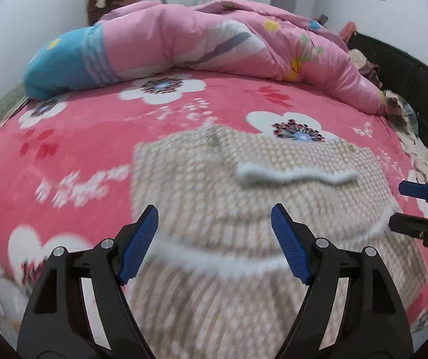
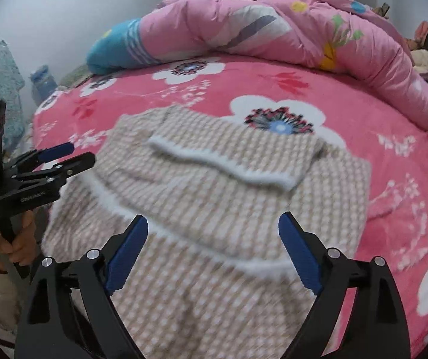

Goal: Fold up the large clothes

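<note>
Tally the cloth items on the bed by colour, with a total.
Beige checked garment: 1
Red flowered blanket: 1
Pink quilt: 1
Total: 3

Beige-and-white checked garment (image 1: 214, 209); pink floral blanket (image 1: 94, 125)

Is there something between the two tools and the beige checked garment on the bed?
Nothing visible. The left tool and the right tool both hang open above the beige checked garment, which lies partly folded on the pink floral bedspread. The pink quilt lies further back, off the garment.
</note>
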The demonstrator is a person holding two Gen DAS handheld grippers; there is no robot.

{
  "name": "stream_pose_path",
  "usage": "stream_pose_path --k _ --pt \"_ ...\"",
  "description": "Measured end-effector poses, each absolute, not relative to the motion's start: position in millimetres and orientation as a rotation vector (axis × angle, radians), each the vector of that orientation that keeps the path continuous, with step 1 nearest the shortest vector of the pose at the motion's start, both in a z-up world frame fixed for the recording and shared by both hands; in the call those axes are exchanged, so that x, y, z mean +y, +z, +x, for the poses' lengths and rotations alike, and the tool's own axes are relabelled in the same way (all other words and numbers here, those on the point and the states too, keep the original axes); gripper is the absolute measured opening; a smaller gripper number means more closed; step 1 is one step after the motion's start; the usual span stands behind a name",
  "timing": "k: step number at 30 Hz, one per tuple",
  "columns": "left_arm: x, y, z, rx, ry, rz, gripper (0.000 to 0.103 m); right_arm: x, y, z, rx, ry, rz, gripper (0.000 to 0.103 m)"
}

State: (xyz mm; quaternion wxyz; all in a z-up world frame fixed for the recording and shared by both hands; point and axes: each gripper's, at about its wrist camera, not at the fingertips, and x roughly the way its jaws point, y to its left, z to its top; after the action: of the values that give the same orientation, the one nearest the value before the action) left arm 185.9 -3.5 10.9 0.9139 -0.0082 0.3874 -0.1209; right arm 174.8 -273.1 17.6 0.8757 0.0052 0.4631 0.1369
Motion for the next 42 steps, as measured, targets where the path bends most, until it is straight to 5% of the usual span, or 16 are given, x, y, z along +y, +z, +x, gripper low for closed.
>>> stream_pose_path --k 12,25,42 --pt "82 -34 117 0.808 -0.271 -0.225 0.073 -264 -54 145 1.086 0.258 0.052 0.089" --pt "76 -64 176 0.907 -0.280 -0.254 0.031 -273 -67 144 1.085 0.293 0.091 0.090" --pt "64 -74 200 1.003 -0.403 -0.295 0.033 -272 -65 143 1.088 0.292 0.080 0.090"
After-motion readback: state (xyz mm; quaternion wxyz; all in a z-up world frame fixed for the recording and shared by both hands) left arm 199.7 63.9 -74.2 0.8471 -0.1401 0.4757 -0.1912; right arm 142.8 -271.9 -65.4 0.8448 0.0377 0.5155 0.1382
